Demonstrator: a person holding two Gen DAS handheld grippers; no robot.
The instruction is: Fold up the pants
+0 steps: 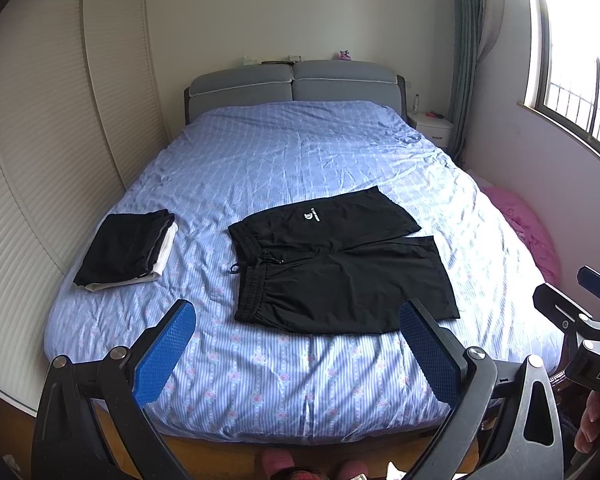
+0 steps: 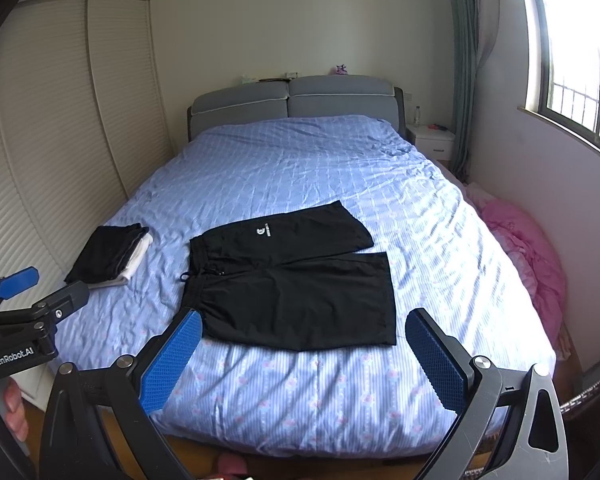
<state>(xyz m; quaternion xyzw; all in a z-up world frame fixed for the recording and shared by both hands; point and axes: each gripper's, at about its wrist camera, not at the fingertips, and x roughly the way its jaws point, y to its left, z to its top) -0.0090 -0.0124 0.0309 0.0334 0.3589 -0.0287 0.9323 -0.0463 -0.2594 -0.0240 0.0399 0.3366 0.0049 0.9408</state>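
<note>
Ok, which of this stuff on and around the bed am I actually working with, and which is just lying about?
Job:
black shorts, spread flat on the bed
left hand-held gripper, open
right hand-held gripper, open

Lying about:
folded clothes stack
pink bedding
nightstand

Both cameras look from beyond the foot of the bed (image 1: 300, 392), raised above it and tilted down along its length toward the headboard (image 1: 292, 84), far enough back that nearly the whole mattress fits in each view. The left wrist view sits a little to the left and catches the right hand-held gripper (image 1: 588, 292) at its right edge; the right wrist view catches the left hand-held gripper (image 2: 32, 288) at its left edge. Both share the bed, the black shorts (image 1: 340, 272), the wardrobe (image 1: 60, 140) and the window (image 1: 572, 60).
</note>
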